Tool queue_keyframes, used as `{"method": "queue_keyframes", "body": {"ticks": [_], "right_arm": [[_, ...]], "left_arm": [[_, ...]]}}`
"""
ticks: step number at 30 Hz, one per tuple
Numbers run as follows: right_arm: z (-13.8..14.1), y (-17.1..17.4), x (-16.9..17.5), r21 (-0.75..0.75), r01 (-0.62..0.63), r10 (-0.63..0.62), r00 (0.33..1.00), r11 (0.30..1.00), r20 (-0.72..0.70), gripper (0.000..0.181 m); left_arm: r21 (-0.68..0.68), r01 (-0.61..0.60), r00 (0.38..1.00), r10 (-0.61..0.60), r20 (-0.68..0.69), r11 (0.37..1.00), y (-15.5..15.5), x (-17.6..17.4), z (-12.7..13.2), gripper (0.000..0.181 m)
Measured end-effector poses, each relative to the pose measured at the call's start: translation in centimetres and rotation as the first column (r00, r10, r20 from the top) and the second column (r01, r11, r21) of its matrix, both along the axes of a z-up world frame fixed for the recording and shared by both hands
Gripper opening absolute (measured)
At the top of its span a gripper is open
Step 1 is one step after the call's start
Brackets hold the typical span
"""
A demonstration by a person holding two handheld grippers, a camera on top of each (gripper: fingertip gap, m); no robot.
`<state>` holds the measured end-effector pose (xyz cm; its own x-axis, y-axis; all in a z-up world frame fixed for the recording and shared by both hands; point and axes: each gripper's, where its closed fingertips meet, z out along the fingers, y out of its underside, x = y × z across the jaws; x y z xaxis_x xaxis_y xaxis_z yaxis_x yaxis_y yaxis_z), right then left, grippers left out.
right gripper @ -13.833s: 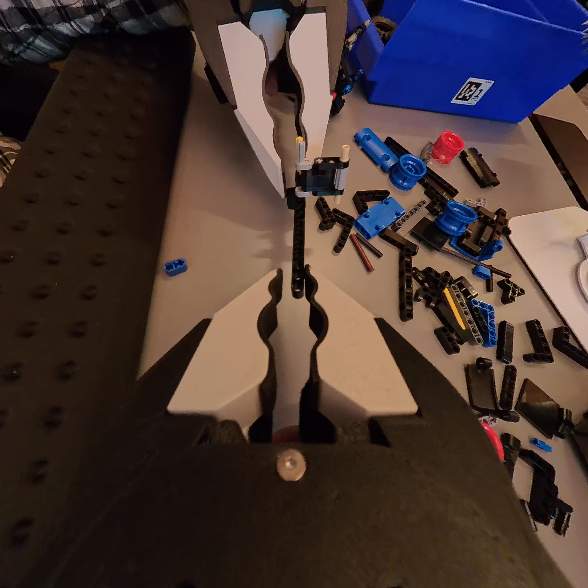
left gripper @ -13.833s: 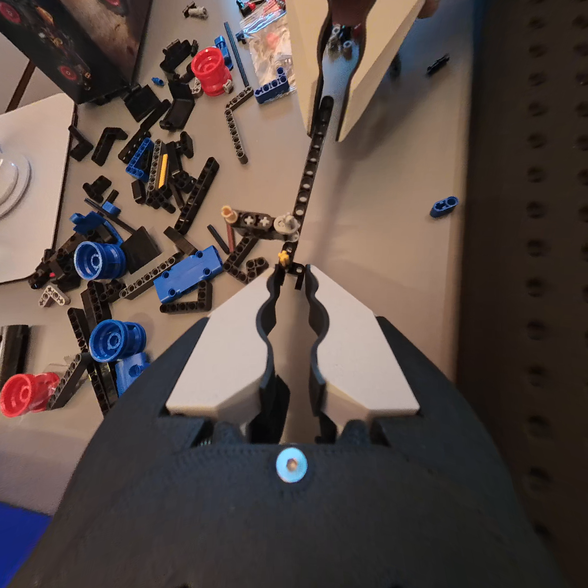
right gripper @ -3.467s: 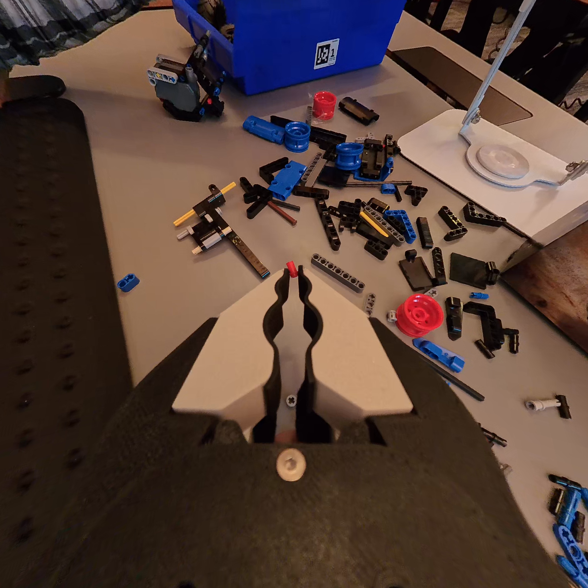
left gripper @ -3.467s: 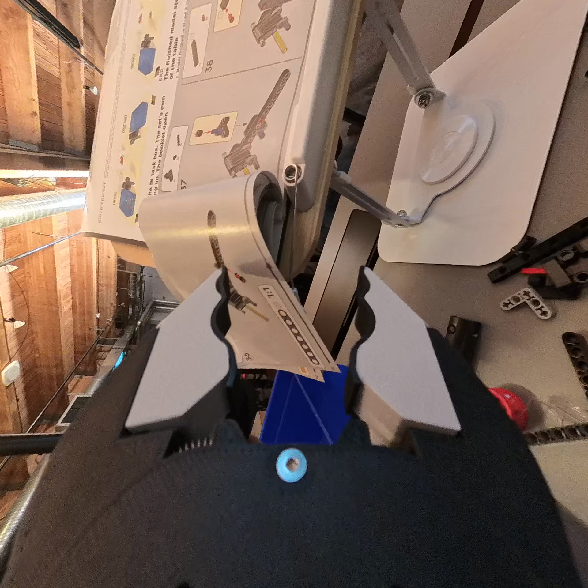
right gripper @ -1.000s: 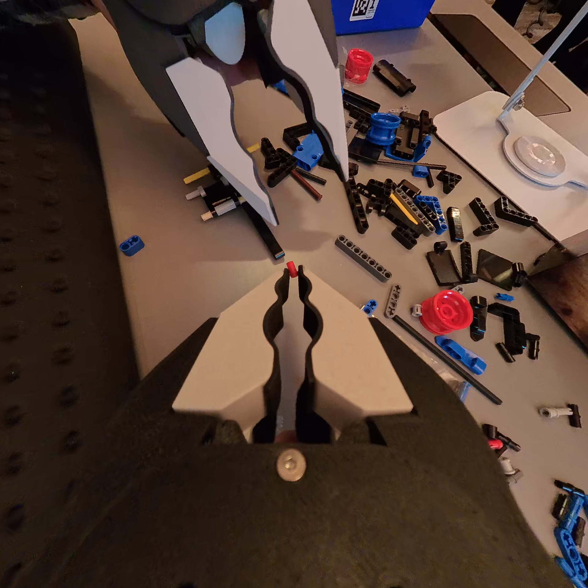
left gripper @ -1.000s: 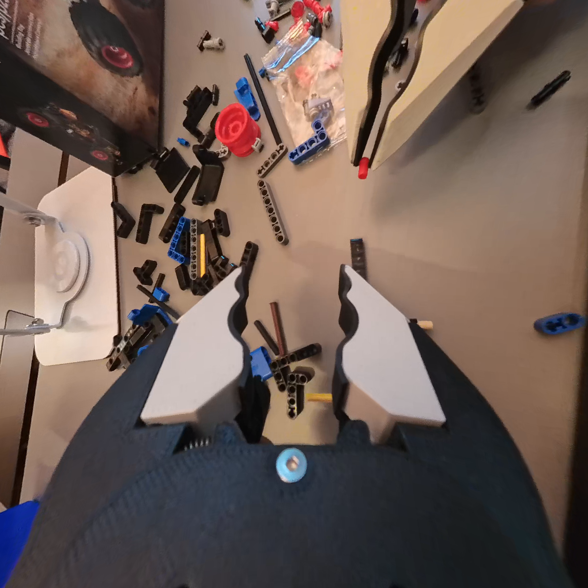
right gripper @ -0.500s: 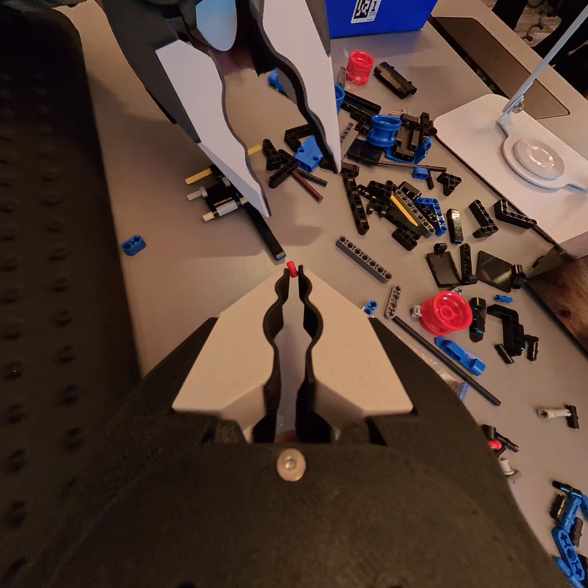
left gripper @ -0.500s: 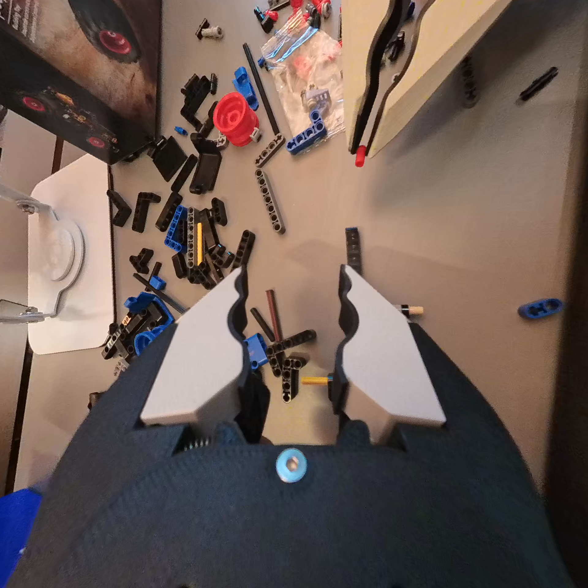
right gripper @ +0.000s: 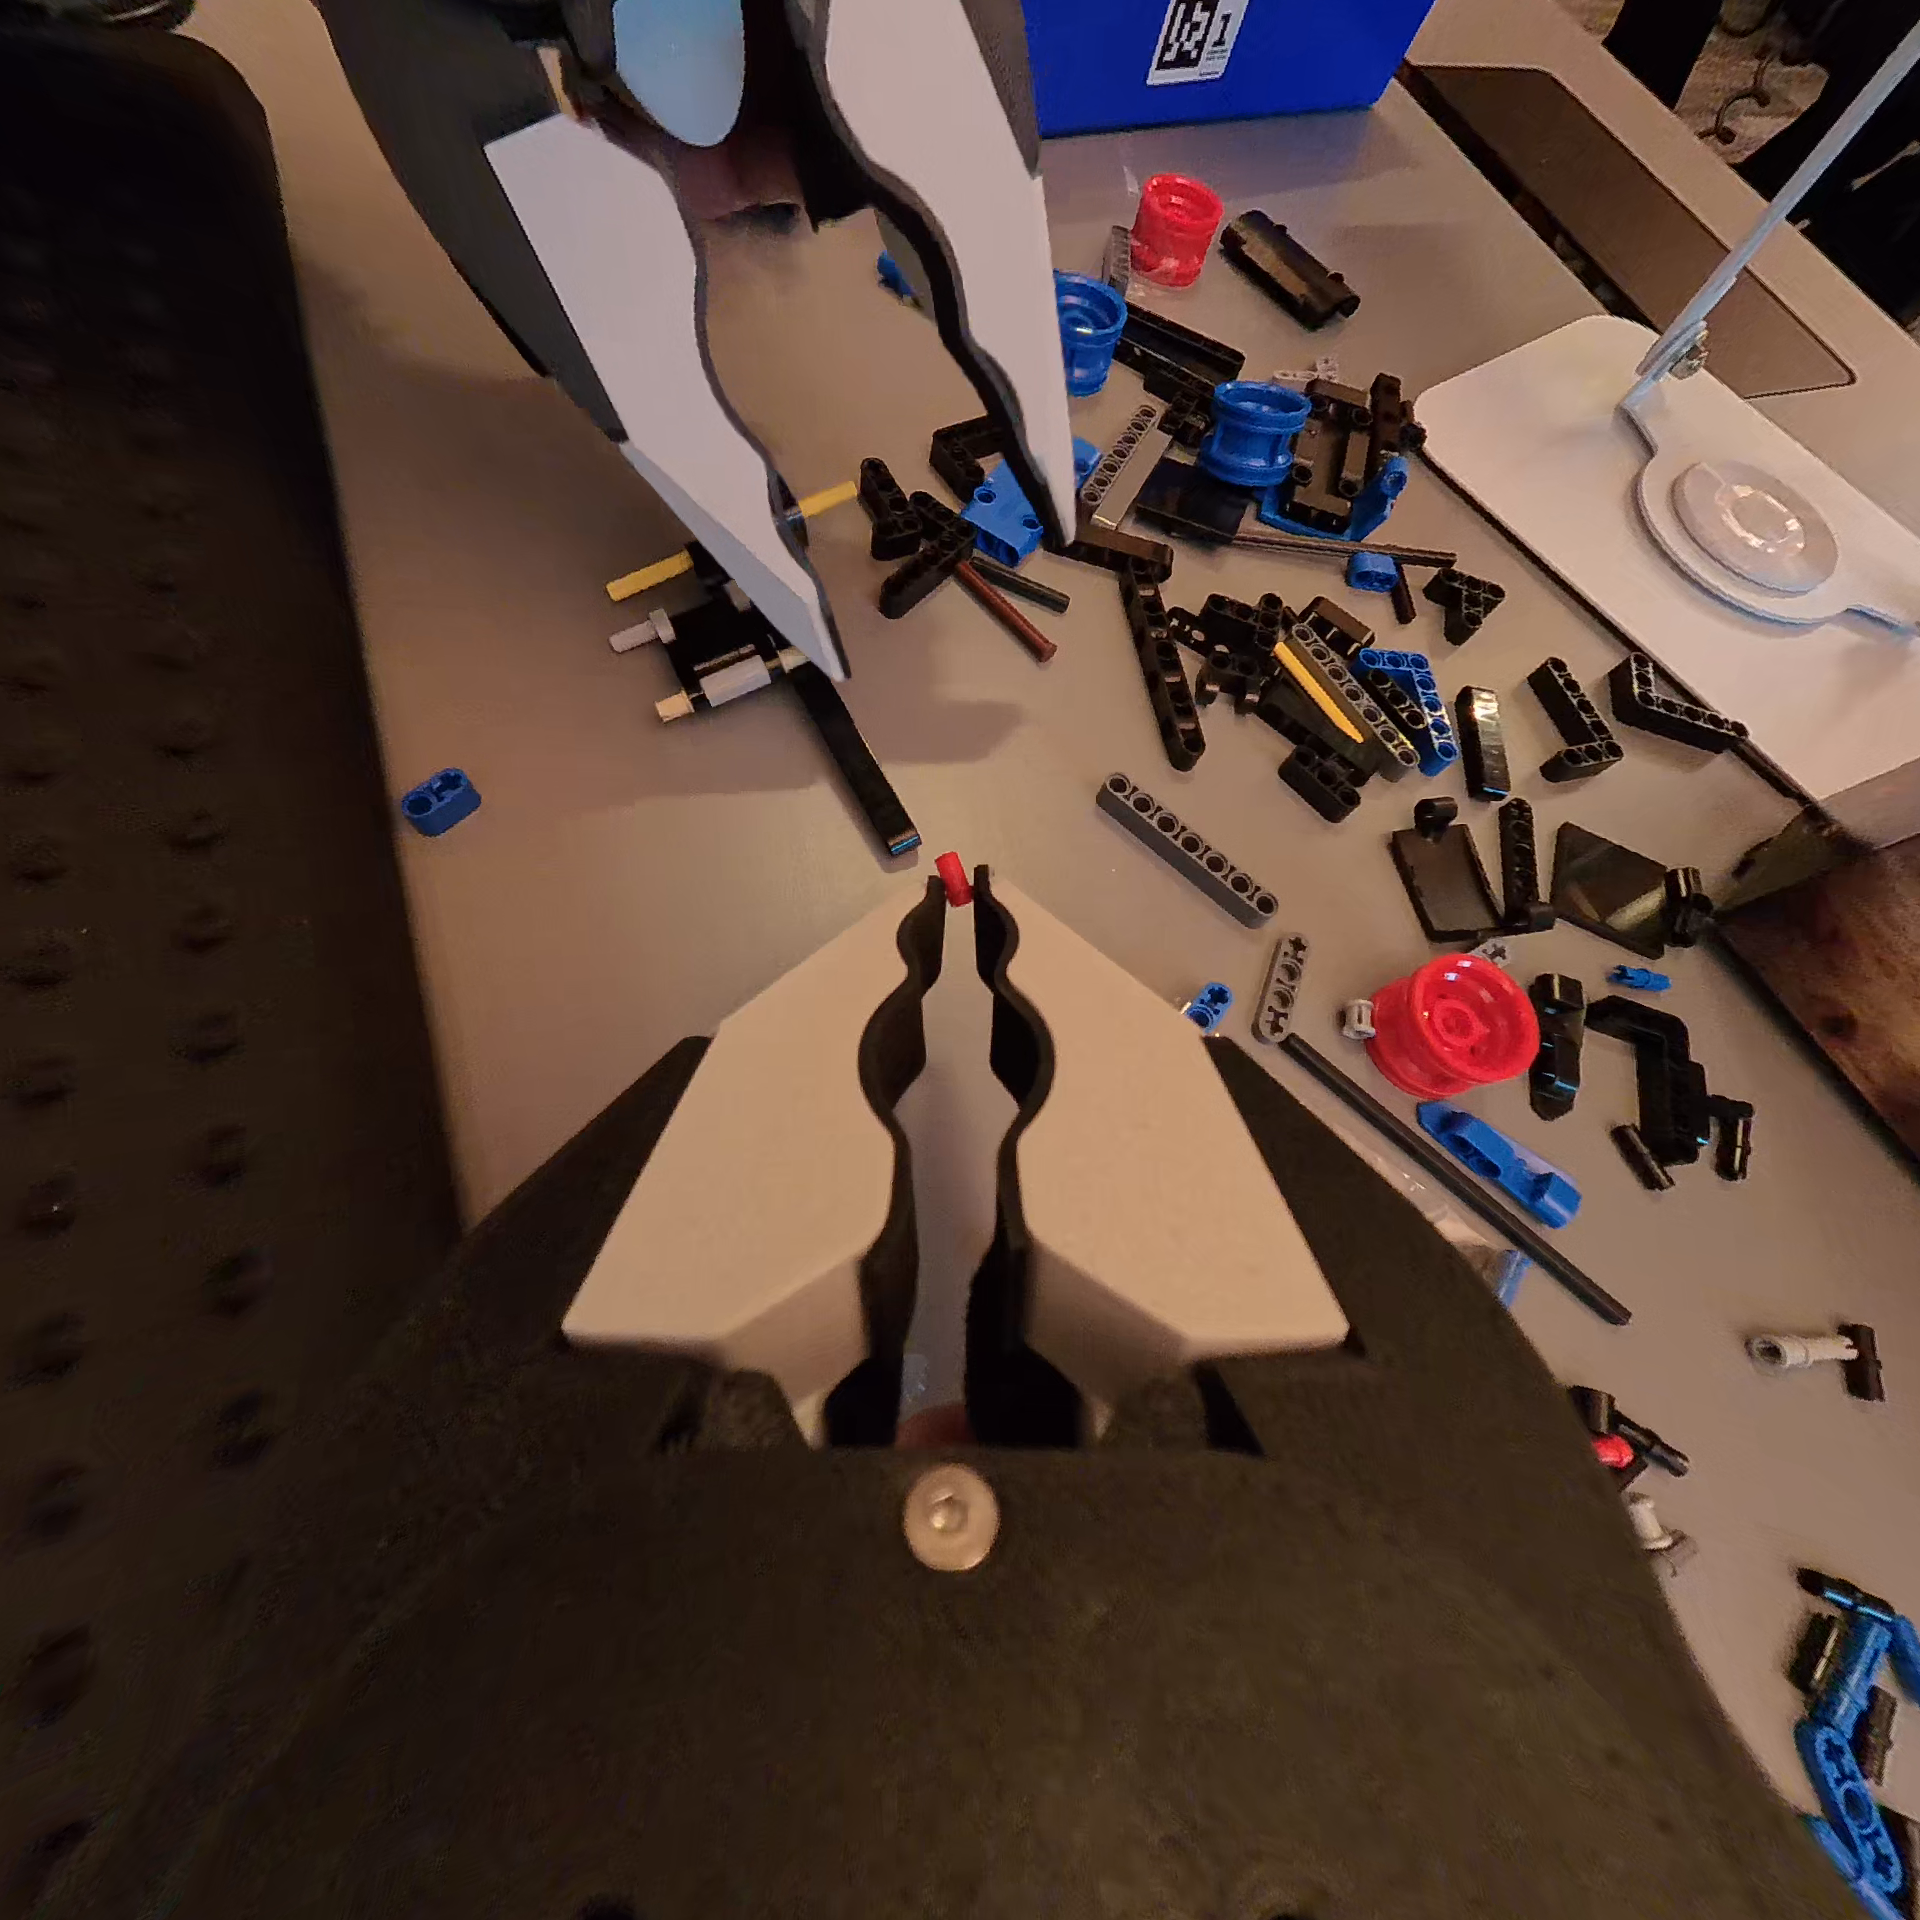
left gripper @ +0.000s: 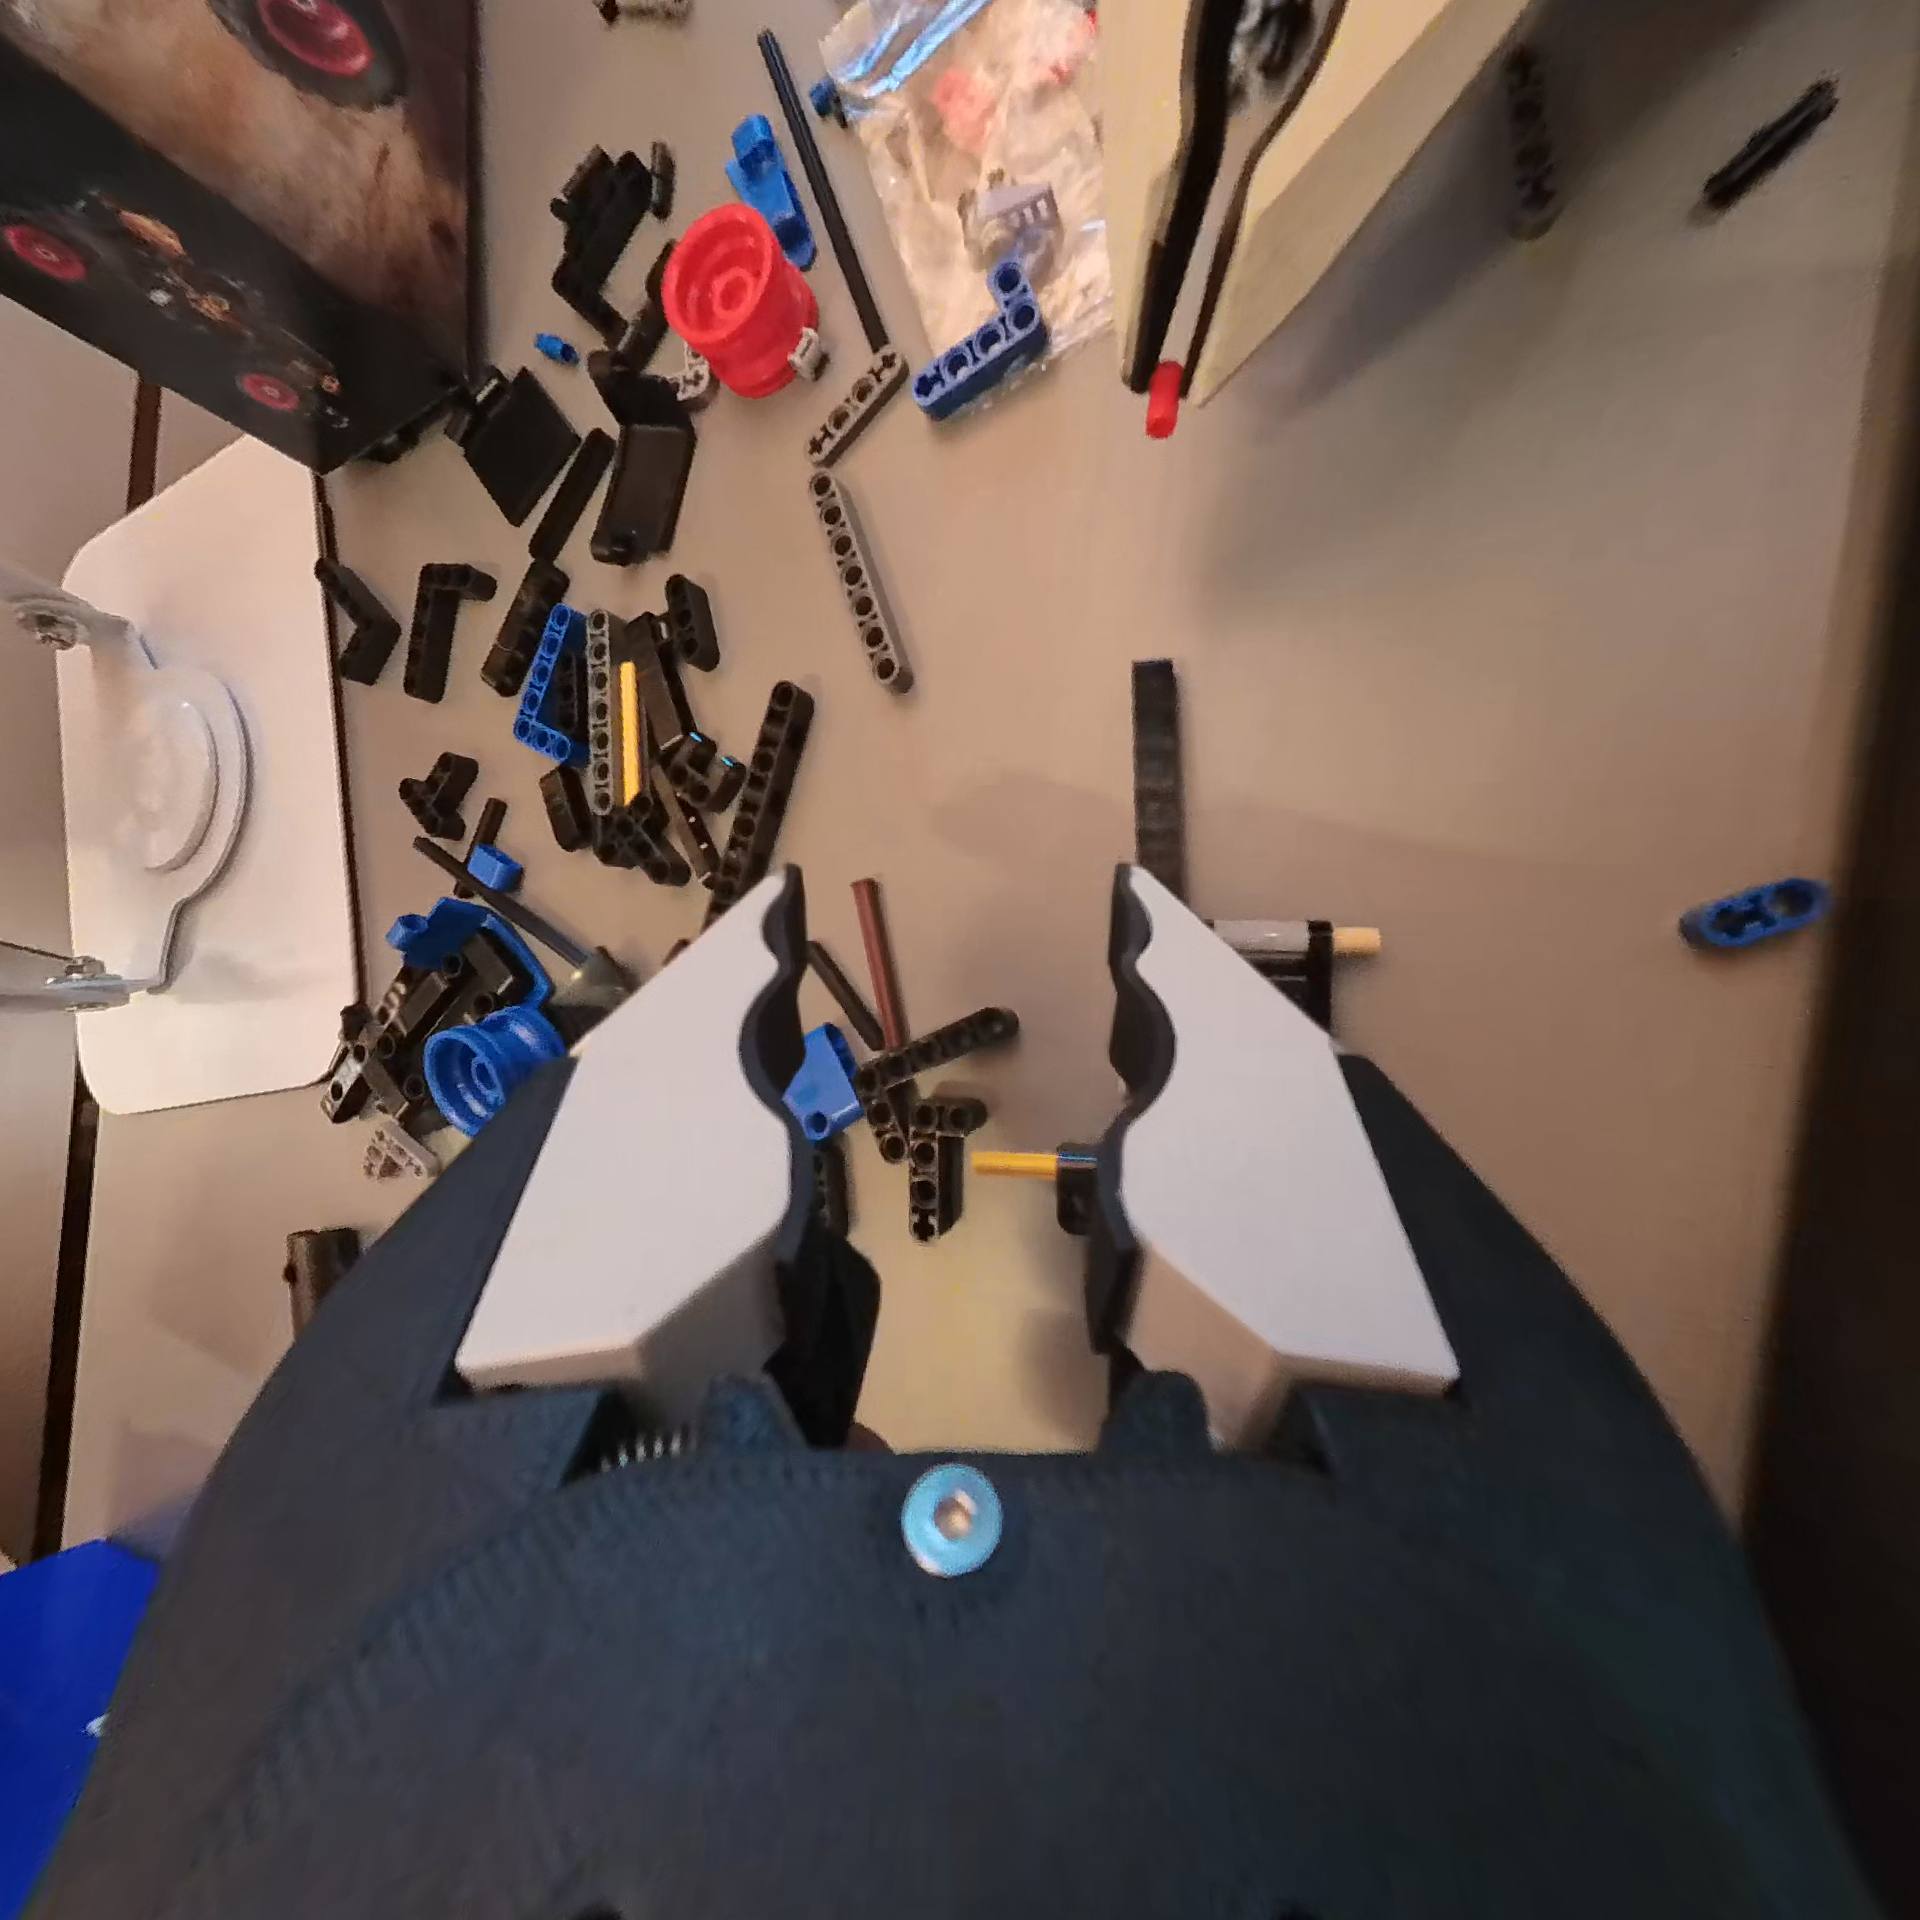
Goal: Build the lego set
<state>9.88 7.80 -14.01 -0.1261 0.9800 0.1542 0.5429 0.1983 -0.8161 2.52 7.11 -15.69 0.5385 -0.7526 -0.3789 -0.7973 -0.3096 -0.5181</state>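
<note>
My left gripper [left gripper: 956, 878] is open and empty, hovering just above the table. Its right finger covers part of a black sub-assembly [left gripper: 1278, 951]: a long black beam [left gripper: 1155, 769] with a block and yellow, tan and grey axles. My right gripper [right gripper: 961, 883] is shut on a small red pin [right gripper: 951, 871], held just short of the beam's free end [right gripper: 857, 769]. In the right wrist view the left gripper [right gripper: 945, 597] straddles the sub-assembly [right gripper: 727, 655]. In the left wrist view the right gripper [left gripper: 1169, 384] shows at the top with the red pin [left gripper: 1164, 400].
Loose black and blue pieces [right gripper: 1299, 665] lie to the right, with a grey beam [right gripper: 1184, 847], a red wheel hub [right gripper: 1449, 1023] and blue hubs [right gripper: 1252, 431]. A small blue link [right gripper: 442, 800] lies near a dark perforated mat [right gripper: 156, 727]. A white stand base [right gripper: 1662, 540], a blue bin [right gripper: 1299, 52] and the set's box [left gripper: 208, 187] border the area. About 8 cm separates my left fingertips from my right. From the left gripper's tips to the small blue link [right gripper: 442, 800] is close to 9 cm. Seen from the left wrist view [left gripper: 1747, 905] as well.
My left gripper has come down closer over the sub-assembly, still open. My right gripper has kept its hold on the red pin and barely moved.
</note>
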Motion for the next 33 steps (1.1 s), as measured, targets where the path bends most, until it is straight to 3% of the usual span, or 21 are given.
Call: {"method": "queue_keyframes", "body": {"ticks": [19, 27, 33], "right_arm": [[0.1, 0.0, 0.0, -0.001, 0.002, -0.002, 1.000, 1.000, -0.007, 0.004], [0.2, -0.1, -0.2, -0.006, 0.007, -0.007, 1.000, 1.000, -0.016, 0.004], [0.0, -0.2, -0.3, -0.002, 0.002, -0.002, 1.000, 1.000, -0.011, 0.004]], "left_arm": [[0.097, -0.046, 0.996, 0.038, 0.082, 0.994, -1.2, -1.1, 1.5, 0.057], [0.105, 0.052, 0.989, -0.066, 0.130, 0.993, -4.9, -0.7, 1.8, 0.072], [0.075, 0.144, 0.989, -0.146, 0.019, 0.987, -6.8, -0.4, -0.3, 0.074]]}}
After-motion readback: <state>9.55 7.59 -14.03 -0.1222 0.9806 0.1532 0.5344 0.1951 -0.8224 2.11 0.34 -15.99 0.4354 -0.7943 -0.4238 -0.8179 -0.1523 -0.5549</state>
